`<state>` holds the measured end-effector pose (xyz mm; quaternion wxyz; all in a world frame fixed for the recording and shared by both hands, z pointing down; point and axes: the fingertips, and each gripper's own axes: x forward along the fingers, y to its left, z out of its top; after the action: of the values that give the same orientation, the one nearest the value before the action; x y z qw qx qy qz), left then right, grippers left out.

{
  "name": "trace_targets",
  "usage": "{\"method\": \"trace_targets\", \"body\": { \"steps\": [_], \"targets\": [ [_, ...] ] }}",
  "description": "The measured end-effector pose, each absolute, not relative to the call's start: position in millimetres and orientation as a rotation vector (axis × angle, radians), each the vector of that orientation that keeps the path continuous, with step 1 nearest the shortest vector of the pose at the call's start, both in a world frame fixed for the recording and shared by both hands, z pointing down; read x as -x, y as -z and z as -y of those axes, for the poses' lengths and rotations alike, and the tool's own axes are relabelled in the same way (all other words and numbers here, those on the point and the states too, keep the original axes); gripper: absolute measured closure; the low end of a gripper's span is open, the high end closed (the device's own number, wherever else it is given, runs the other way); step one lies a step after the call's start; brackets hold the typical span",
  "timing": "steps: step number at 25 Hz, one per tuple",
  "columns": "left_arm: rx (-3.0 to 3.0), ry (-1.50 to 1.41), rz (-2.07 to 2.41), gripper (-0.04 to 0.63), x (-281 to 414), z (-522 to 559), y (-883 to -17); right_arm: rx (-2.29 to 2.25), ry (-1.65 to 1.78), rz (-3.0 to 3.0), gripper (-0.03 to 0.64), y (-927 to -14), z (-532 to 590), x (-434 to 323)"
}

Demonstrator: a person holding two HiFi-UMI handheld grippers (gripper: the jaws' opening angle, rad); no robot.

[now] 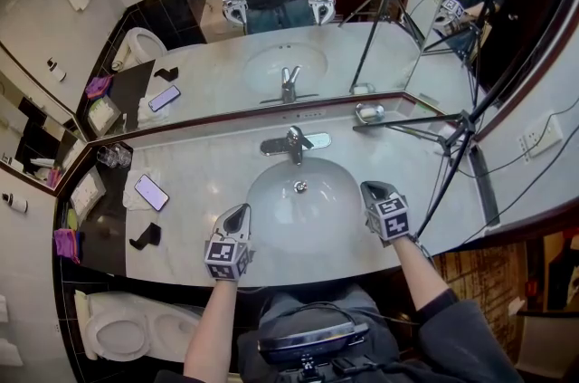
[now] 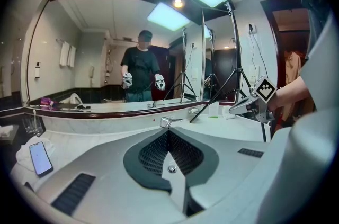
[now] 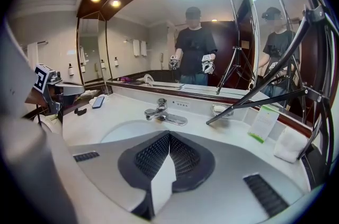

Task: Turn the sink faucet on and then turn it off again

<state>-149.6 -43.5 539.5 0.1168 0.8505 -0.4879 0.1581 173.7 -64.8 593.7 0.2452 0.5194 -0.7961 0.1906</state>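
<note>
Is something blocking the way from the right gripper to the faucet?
No, nothing visible does. Only the sink basin lies between the right gripper and the faucet.

Marble counter (image 1: 199,164), faucet (image 1: 295,143), phone (image 1: 151,192), perhaps glasses (image 1: 115,157)

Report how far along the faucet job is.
Done: nothing visible; no water runs from the faucet into the basin. In hand: left gripper and right gripper hover over the basin's near rim, both shut, empty, clear of the faucet. Left, apparently: turning it on, then off.
</note>
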Motion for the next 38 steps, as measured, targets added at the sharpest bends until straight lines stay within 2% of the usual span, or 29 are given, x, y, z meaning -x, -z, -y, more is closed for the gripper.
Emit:
{"method": "trace_targets", "body": {
  "steps": [16,21,31,38],
  "targets": [
    [-2.459,-0.511,1.430,0.600,153,74,-561,-1.264,-0.635,2.235,0.587,-621,158,-134],
    [-2.439,-0.524,1.432,0.600,154,82,-573,-1.190,-0.809,2.286,0.549,-631,188,-115],
    [-2.388,-0.547,1.431,0.600,161,91,-597,-1.029,-1.141,2.366,0.397,-650,225,-73],
    [-2.367,-0.561,1.443,0.600,168,94,-601,-0.976,-1.316,2.377,0.385,-657,246,-54]
  ]
}}
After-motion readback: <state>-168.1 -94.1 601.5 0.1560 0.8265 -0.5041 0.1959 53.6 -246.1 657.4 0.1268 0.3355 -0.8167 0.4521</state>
